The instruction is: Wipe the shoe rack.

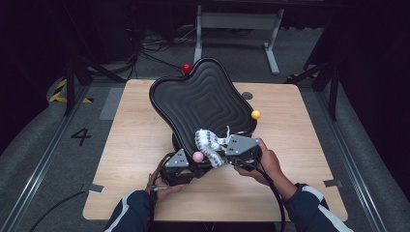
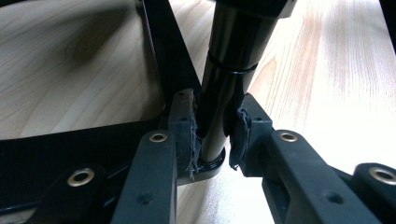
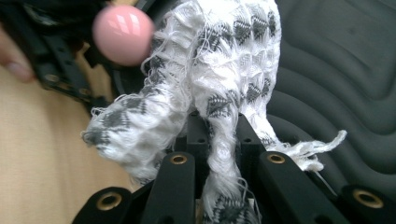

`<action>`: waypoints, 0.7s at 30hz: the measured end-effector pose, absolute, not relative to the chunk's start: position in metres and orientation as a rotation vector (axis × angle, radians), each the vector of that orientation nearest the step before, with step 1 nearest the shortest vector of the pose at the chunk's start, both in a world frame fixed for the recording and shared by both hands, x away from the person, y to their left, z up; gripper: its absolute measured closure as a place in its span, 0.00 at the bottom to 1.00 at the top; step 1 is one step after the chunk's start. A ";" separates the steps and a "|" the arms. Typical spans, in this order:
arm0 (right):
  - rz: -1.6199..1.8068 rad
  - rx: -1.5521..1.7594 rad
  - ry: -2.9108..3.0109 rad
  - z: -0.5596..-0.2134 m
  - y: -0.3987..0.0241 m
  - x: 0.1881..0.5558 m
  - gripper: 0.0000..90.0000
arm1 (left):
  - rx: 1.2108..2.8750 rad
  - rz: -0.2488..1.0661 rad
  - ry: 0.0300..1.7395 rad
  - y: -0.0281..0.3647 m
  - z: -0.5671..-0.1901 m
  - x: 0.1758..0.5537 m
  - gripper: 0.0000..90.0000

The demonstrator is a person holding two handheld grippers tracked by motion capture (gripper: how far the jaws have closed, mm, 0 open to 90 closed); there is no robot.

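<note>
The cloth (image 3: 210,88), a white rag with a grey woven pattern and frayed edges, is bunched at the tray's near edge, at about six o'clock on the tray in the high view. The right gripper (image 3: 218,135) has its jaws pinched tight on a twisted fold of it. The black tray (image 1: 203,99), ridged in wavy rings, stands tilted above the wooden table (image 1: 300,159). A pink ball (image 1: 197,156) sits at the tray's seven o'clock, a yellow ball (image 1: 256,114) at three o'clock and a red ball (image 1: 186,67) at eleven o'clock. Beneath the tray, the left gripper (image 2: 212,133) has its jaws clamped around the glossy black post (image 2: 229,70) that carries it.
</note>
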State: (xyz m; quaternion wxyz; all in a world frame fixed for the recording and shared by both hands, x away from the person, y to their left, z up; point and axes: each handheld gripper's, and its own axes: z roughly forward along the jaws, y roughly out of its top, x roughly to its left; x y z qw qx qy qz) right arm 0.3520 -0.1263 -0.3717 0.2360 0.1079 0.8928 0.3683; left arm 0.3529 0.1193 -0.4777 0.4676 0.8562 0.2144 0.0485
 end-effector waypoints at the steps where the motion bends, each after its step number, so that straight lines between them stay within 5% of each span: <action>1: 1.018 0.287 2.452 -0.372 -0.125 0.349 0.90 | 2.100 0.119 0.526 0.119 -0.478 0.353 0.80; 21: 0.942 0.458 2.356 -0.389 -0.152 0.382 0.89 | 2.110 0.128 0.519 0.119 -0.478 0.353 0.81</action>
